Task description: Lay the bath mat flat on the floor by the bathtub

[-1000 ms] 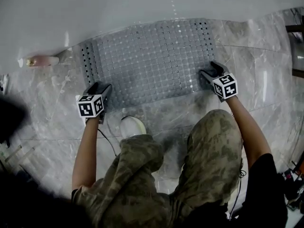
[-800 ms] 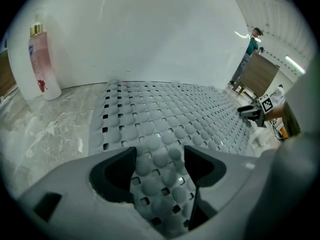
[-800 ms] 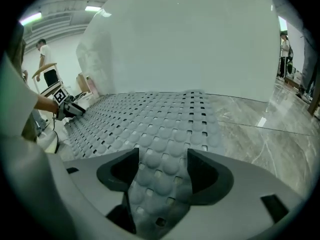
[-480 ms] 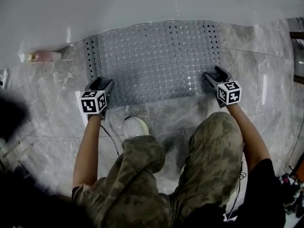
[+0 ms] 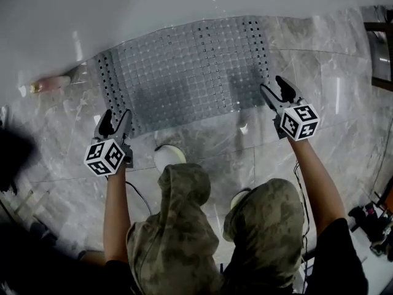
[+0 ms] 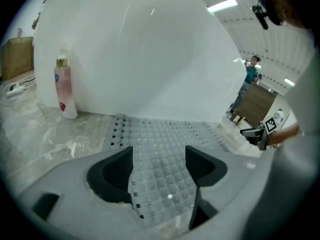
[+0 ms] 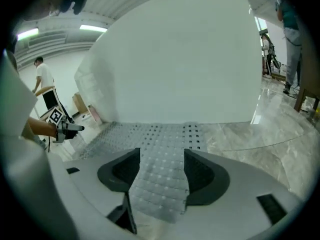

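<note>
The grey, knobbly bath mat [image 5: 190, 72] lies spread flat on the marble floor, with its far edge against the white bathtub [image 5: 153, 11]. My left gripper [image 5: 116, 118] hovers at the mat's near left corner. Its jaws are opening, and only the mat [image 6: 165, 149] on the floor shows through the gap, untouched. My right gripper [image 5: 276, 92] stands open at the near right corner. In the right gripper view the mat [image 7: 160, 174] runs under the gap between its jaws [image 7: 161, 169], and the pads do not press on it.
A pink bottle [image 5: 52, 83] stands on the floor by the tub, left of the mat, and also shows as the bottle [image 6: 65, 89] in the left gripper view. The person's white shoe [image 5: 169, 157] and knees are just behind the mat. Dark furniture legs [image 5: 381, 42] stand at the right edge.
Both grippers have drawn back from the mat's near corners toward the person. The head camera has risen. The mat stays flat by the tub.
</note>
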Action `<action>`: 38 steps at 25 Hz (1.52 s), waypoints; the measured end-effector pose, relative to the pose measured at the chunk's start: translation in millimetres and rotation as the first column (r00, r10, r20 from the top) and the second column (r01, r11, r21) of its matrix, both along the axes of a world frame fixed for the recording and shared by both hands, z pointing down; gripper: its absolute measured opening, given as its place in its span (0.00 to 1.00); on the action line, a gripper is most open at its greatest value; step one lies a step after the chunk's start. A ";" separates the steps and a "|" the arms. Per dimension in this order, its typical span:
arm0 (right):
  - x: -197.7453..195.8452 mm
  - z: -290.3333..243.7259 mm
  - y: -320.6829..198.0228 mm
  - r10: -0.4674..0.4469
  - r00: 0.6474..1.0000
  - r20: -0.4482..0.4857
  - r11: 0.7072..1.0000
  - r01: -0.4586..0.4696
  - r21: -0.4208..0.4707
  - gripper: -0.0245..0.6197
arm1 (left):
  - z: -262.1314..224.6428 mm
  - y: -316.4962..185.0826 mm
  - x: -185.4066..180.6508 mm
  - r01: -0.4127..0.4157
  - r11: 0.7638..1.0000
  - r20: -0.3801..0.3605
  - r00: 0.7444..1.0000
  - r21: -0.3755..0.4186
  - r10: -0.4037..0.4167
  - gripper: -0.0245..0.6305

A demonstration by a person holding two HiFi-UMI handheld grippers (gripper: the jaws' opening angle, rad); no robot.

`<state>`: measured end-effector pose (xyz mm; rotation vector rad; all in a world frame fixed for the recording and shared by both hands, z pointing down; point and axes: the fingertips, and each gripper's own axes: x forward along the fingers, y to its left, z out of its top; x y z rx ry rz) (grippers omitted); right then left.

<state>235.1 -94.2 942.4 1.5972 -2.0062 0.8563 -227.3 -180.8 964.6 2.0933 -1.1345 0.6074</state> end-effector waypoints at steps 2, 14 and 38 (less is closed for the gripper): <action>-11.9 -55.4 12.9 0.009 0.999 0.033 1.000 -0.010 0.026 0.46 | -66.1 11.3 10.4 0.012 0.998 -0.039 0.999 0.057 -0.009 0.55; -100.0 -442.5 109.1 0.060 0.967 0.249 0.994 -0.080 0.071 0.46 | -486.5 107.1 53.8 0.042 0.980 -0.197 0.980 0.194 -0.003 0.55; -97.5 -918.7 241.3 -0.071 0.977 0.203 0.854 -0.046 0.519 0.07 | -946.4 292.0 127.0 0.091 0.830 -0.278 0.957 0.550 0.080 0.10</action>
